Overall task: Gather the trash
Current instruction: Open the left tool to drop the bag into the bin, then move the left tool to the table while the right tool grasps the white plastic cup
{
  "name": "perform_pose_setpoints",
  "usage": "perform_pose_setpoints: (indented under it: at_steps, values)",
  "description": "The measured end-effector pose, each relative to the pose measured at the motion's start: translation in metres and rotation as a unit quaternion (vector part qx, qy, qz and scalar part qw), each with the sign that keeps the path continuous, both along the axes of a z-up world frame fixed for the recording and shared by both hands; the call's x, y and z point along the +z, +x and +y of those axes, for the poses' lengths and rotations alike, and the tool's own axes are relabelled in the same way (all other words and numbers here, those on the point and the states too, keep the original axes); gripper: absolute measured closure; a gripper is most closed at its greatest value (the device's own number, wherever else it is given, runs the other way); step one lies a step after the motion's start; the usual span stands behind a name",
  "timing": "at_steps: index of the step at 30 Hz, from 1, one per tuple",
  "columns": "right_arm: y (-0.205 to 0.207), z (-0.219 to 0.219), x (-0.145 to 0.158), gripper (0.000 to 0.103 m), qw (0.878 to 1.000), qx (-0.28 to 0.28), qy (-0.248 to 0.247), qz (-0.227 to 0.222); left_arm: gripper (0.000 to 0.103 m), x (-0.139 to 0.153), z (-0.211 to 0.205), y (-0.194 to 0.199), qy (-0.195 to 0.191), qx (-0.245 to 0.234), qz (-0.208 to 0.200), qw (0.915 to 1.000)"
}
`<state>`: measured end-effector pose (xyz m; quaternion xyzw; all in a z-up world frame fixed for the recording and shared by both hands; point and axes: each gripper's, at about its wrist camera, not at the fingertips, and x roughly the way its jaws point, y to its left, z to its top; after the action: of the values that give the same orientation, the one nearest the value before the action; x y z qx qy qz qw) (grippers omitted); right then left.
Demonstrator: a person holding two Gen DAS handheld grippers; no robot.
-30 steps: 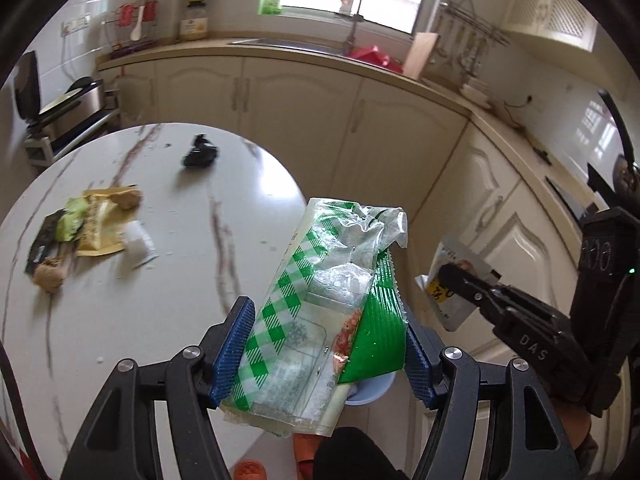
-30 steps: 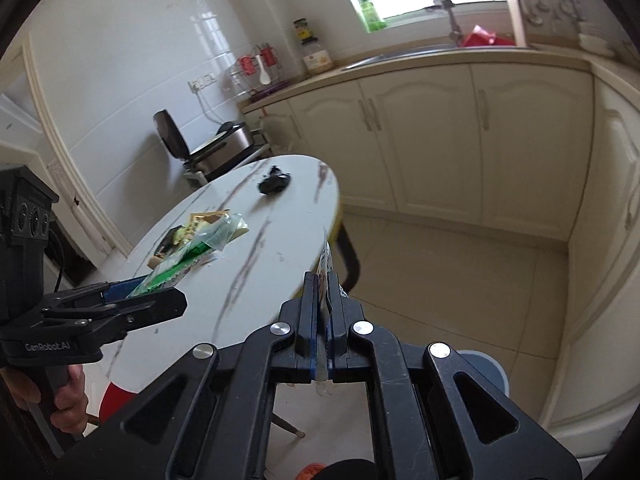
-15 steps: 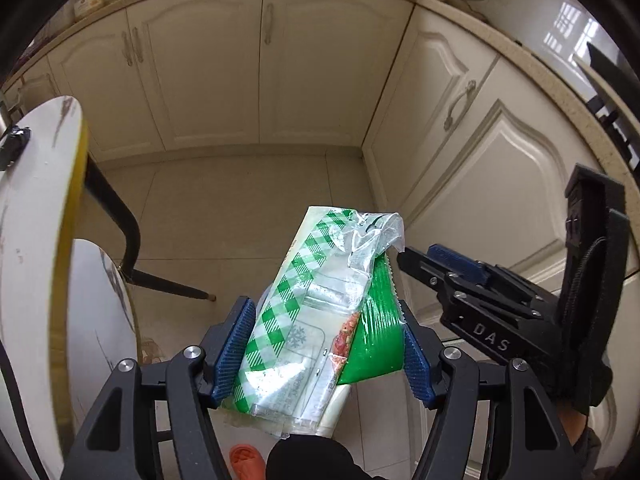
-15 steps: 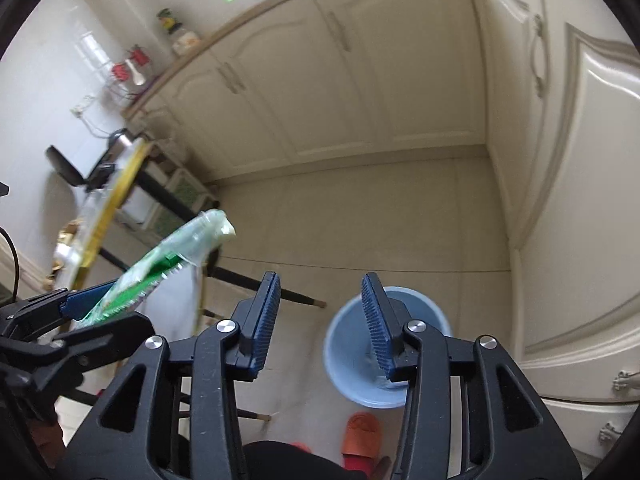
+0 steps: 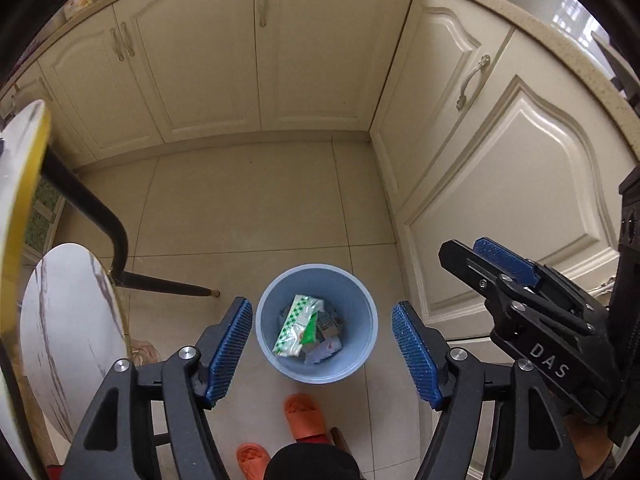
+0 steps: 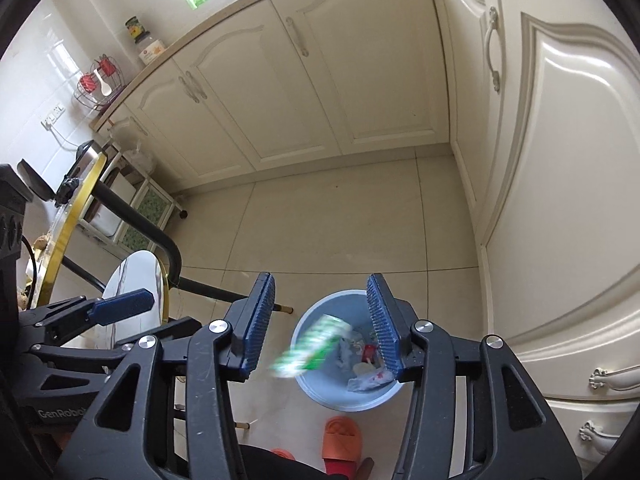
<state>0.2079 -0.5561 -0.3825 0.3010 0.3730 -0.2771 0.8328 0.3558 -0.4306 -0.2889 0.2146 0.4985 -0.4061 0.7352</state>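
Note:
A light blue trash bin (image 5: 362, 312) stands on the tiled floor, also in the right wrist view (image 6: 308, 390). The green-and-white checked wrapper (image 5: 298, 324) lies inside it among other wrappers; in the right wrist view the wrapper (image 6: 316, 346) is blurred at the bin's rim. My left gripper (image 5: 322, 346) is open and empty above the bin. My right gripper (image 6: 320, 320) is open and empty, also above the bin, and shows at the right of the left wrist view (image 5: 492, 258).
Cream cabinets (image 5: 312, 56) line the back and right. The round marble table (image 5: 20, 184) with its black leg (image 5: 104, 236) and a stool (image 5: 68, 328) stand at the left. Orange slippers (image 5: 306, 414) are on the floor below the bin.
My left gripper opened and let the checked wrapper drop into the bin. Both grippers tilted further down over the bin. The right gripper stays open.

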Motion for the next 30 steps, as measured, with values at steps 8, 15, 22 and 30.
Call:
perform_pose_setpoints:
  at_steps: [8, 15, 22, 30]
  values:
    - [0.014, 0.045, 0.048, 0.054, 0.998, 0.046, -0.034, -0.034, 0.026, 0.069, 0.087, -0.02, -0.05, 0.057, -0.085, 0.9935]
    - [0.059, 0.11, 0.102, 0.049, 0.987, 0.12, -0.078, -0.067, 0.014, 0.117, 0.185, -0.03, -0.089, 0.138, -0.15, 0.975]
    - [0.132, 0.196, 0.132, 0.048, 0.967, 0.219, -0.111, -0.068, 0.003, 0.13, 0.285, -0.01, -0.074, 0.244, -0.196, 0.9468]
    - [0.238, 0.284, 0.116, 0.048, 0.938, 0.323, -0.121, -0.02, 0.003, 0.111, 0.367, 0.05, -0.026, 0.338, -0.182, 0.9231]
